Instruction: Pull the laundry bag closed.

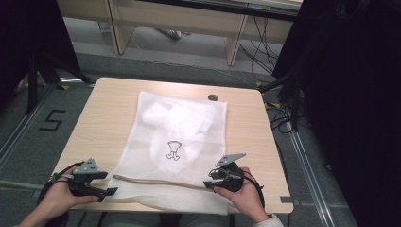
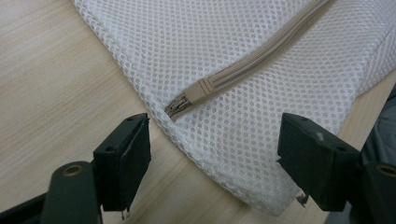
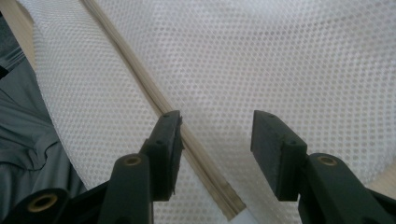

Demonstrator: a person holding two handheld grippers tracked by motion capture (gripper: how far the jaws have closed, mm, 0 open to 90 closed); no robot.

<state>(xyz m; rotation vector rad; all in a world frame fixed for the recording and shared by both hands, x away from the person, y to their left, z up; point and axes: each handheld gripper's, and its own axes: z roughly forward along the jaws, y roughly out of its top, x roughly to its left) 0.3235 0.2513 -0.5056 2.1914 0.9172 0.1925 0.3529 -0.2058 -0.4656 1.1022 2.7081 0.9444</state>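
1. On the light wooden table [image 1: 108, 109], spread flat across its middle and reaching the near edge, lies a white mesh laundry bag [image 1: 189, 189]; paler fabric bunched inside shows through the netting, along with a small black outline drawing [image 1: 173, 150] whose subject is too small to make out.
2. A beige zipper [image 1: 156, 180] runs along the bag's near side; in the left gripper view its closed end [image 2: 180, 106] sits close to the bag's corner.
3. The left gripper [image 1: 97, 183] rests at the bag's near left corner, jaws spread apart with nothing pinched; that corner lies between them on the table.
4. The right gripper [image 1: 208, 182] hovers over the zipper's other end, jaws released and wide, the zipper tape [image 3: 196, 149] passing just beside one pad.
5. Nothing lies across the bag or blocks either gripper.
6. A small dark round disc [image 1: 213, 97] sits near the table's far edge, just beyond the bag.
7. On the grey floor left of the table, black tape forms the figure "5" [image 1: 51, 120].
8. Black curtains [image 1: 350, 94] hang on both sides, cables [image 1: 257, 47] trail beyond the table, and a pale wooden bench [image 1: 179, 19] stands behind.
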